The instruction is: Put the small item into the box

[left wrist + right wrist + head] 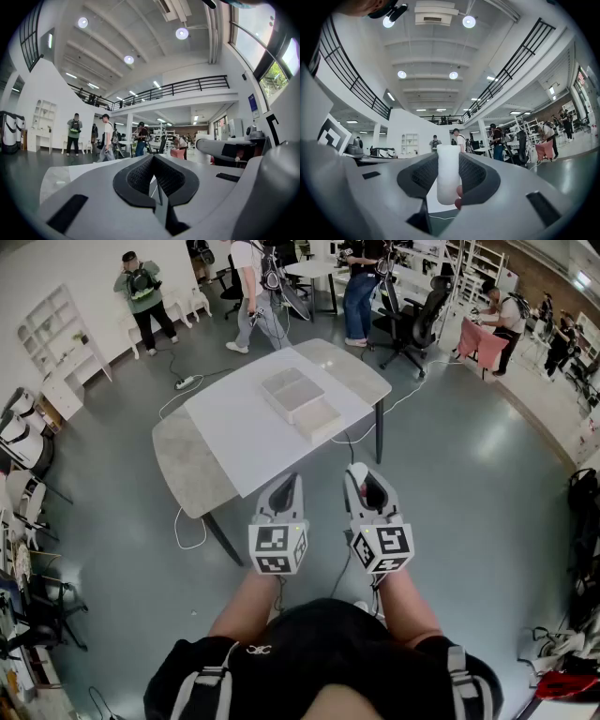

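1. The right gripper (361, 476), at the lower middle of the head view, was clamped on the small item (448, 180), a white cylinder standing upright between its pads.
2. The left gripper (153, 161), just beside it to the left, had its jaws together on nothing.
3. The box (294, 390) lay on the table (178, 465), up-frame and slightly left of the loaded gripper and well apart from it. Its long axis ran from upper left to lower right. Both grippers looked about equally near.

Both forearms (246, 604) reach level toward 12 o'clock, side by side, left gripper (285, 489) closed empty, right gripper (367, 486) clamped on a white item (449, 173).
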Available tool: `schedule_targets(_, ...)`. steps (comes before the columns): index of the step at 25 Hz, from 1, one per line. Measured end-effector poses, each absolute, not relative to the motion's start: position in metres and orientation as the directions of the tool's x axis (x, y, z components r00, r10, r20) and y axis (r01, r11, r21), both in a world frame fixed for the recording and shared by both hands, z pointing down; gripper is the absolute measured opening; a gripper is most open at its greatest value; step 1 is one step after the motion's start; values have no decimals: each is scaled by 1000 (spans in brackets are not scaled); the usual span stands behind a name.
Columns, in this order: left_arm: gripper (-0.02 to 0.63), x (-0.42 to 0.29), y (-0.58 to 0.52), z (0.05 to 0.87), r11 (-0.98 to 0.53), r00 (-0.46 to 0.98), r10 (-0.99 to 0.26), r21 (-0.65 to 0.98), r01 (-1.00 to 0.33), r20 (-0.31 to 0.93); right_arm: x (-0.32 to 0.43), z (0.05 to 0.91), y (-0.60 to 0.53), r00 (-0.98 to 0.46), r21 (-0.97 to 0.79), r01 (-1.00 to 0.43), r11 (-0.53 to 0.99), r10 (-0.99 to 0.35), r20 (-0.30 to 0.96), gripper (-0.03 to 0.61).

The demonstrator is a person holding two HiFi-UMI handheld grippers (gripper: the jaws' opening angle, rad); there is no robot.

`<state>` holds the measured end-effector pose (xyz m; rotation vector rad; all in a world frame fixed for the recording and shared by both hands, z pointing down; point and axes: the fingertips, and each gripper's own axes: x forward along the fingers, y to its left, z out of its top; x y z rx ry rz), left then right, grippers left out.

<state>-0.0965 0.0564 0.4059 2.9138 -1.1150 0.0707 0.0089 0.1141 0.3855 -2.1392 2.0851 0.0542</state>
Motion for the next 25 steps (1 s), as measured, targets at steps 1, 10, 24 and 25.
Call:
schedule_targets(1,5,-96,56,405,-744,743,-667,5,-668,50,9,384,113,31,-80,-997,-21,-991,-133,118)
schedule_targets(10,5,-92,50,402,-740,740,-671,9,-672,49,15,382,106,24,-81,-997,-13,-990,-139,120)
schedule_targets(24,5,-41,60,383,-750,749,-661,-37,-660,40,60,368,117,31,-80,-997,-18,-985,-168,120)
schedule_targets(25,5,-34,63,382,-751,750,-660,-42,-659,39,66,370,120,32,-81,-997,-19,-985,-167,120)
